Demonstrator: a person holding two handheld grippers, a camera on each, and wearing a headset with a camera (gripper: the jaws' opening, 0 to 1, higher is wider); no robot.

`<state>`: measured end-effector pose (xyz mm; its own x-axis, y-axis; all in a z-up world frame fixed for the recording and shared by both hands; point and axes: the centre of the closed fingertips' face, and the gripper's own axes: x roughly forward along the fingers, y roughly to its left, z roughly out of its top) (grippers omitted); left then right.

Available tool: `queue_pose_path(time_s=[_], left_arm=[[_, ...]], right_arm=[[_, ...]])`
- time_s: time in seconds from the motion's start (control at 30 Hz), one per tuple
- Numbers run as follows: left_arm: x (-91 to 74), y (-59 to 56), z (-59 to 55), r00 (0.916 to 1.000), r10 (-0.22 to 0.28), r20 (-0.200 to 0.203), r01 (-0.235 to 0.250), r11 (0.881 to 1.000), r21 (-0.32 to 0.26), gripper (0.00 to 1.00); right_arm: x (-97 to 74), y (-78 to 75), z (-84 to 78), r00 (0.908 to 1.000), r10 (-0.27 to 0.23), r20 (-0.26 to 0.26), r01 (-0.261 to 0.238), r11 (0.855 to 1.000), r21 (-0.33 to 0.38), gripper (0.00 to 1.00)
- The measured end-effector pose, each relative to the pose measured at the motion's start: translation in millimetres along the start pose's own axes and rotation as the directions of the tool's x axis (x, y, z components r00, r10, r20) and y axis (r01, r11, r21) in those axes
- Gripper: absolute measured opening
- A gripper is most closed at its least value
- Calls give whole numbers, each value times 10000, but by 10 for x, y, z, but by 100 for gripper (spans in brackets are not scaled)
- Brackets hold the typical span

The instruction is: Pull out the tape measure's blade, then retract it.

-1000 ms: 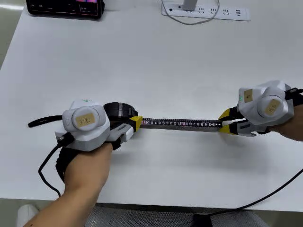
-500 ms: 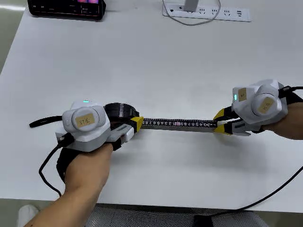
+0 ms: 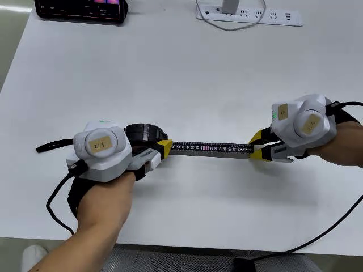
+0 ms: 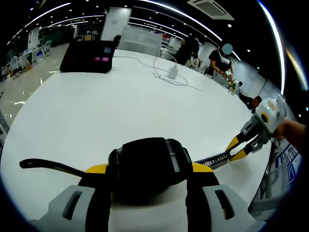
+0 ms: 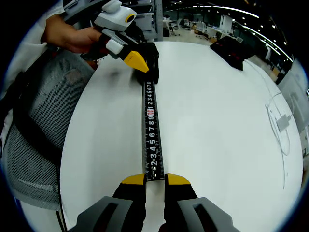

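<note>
The black tape measure case sits on the white table, clamped between the yellow-tipped jaws of my left gripper; in the left gripper view the case bulges between the jaws of the left gripper. Its blade runs out to the right, flat just above the table. My right gripper is shut on the blade's end. In the right gripper view the numbered blade stretches from my right gripper up to the case. A black wrist strap trails left of the case.
A black device with a screen lies at the table's far left edge. A white power strip with a cable lies at the far right. A mesh chair stands beside the table in the right gripper view. People stand in the background.
My right gripper has moved left toward the case with the blade's end, so the exposed blade is shorter. The left gripper and case have stayed put.
</note>
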<state>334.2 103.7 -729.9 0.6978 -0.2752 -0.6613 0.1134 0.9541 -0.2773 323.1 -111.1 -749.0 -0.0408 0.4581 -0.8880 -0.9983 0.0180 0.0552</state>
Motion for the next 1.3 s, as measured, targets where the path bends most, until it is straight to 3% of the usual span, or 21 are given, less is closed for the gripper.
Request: queue_pose_path(time_s=[1.3], left_arm=[[-14, -5, 6, 10000, -83, 18, 83, 9998, -165, 58]], right_arm=[[162, 15, 401, 9977, 287, 609, -286, 9996, -18, 10]])
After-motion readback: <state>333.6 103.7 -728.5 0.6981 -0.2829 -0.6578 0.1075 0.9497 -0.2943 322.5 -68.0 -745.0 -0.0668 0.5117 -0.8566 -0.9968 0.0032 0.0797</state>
